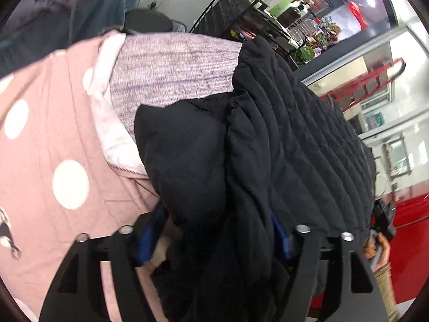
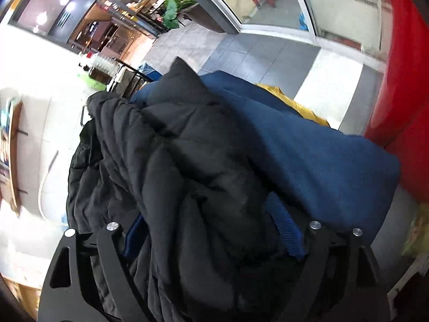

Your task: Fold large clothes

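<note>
We saw the black quilted jacket [image 1: 281,134] bunched over a pink polka-dot sheet [image 1: 40,134] and a heathered grey cloth [image 1: 171,67], part of it spilling between the fingers of the left gripper [image 1: 214,230], whose jaws stood wide apart, pressing nothing. Our right gripper [image 2: 211,230] was likewise spread, jacket folds lying loosely between its blue pads [image 2: 287,230]. A folded navy garment [image 2: 308,145] lay just beside the jacket, with mustard fabric [image 2: 295,104] behind it.

Left gripper [image 1: 214,230] and right gripper [image 2: 214,230] spread wide, angled down.
</note>
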A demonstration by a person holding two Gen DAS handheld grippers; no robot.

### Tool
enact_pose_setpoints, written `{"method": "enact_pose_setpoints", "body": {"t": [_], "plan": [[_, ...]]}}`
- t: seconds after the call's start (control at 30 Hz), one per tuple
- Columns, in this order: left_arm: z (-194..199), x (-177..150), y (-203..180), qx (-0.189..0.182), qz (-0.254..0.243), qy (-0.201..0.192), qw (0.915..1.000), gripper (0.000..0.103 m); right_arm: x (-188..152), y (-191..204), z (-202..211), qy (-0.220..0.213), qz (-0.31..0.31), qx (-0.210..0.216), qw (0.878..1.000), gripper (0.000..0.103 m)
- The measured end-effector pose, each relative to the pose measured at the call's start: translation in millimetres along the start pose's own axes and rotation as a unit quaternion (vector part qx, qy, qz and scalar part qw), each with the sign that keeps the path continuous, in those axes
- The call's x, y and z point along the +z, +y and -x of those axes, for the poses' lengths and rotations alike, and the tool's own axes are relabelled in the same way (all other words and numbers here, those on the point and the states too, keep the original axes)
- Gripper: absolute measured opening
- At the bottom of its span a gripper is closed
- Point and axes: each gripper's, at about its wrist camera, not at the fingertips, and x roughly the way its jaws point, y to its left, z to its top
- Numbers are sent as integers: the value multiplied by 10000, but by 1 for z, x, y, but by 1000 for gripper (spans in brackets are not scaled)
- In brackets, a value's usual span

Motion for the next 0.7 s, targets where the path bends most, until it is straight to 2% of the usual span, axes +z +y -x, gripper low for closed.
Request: {"method": "enact_pose_setpoints", "body": {"t": [0.03, 0.13, 0.23, 0.27, 0.33, 0.37, 0.47, 0.6, 0.63, 0.7], "plan": [[6, -1, -1, 88, 1, -45, 10000, 79, -1, -2, 2, -23, -76, 20, 10000, 85], [22, 10, 0, 177, 218, -220, 9994, 80, -7, 11, 17, -251, -28, -217, 9994, 85], [57, 11, 2, 639, 244, -764, 9947, 90, -18, 31, 50, -783, 123, -587, 9951, 86], [67, 11, 3, 776, 236, -918, 9925, 91, -21, 36, 60, -971, 179, -708, 9926, 86], [84, 12, 3, 952, 220, -1147, 9886, 91, -30, 51, 89, -1463, 337, -1148, 9820, 86], [93, 11, 1, 971, 200, -1215, 9876, 91, -35, 60, 101, -1692, 530, -1224, 9765, 86], [101, 8, -17, 951, -76, -1338, 9864, 91, -44, 102, 112, -1919, 1470, -1355, 9608, 86], [85, -4, -55, 818, -785, -1092, 9875, 91, -50, 162, 86, -1565, 2839, -1231, 9379, 86], [83, -8, -62, 790, -890, -1033, 9875, 91, -52, 176, 73, -1304, 3142, -1003, 9350, 86], [77, -21, -73, 771, -1143, -884, 9865, 91, -49, 190, 51, -755, 3338, -483, 9384, 86]]}}
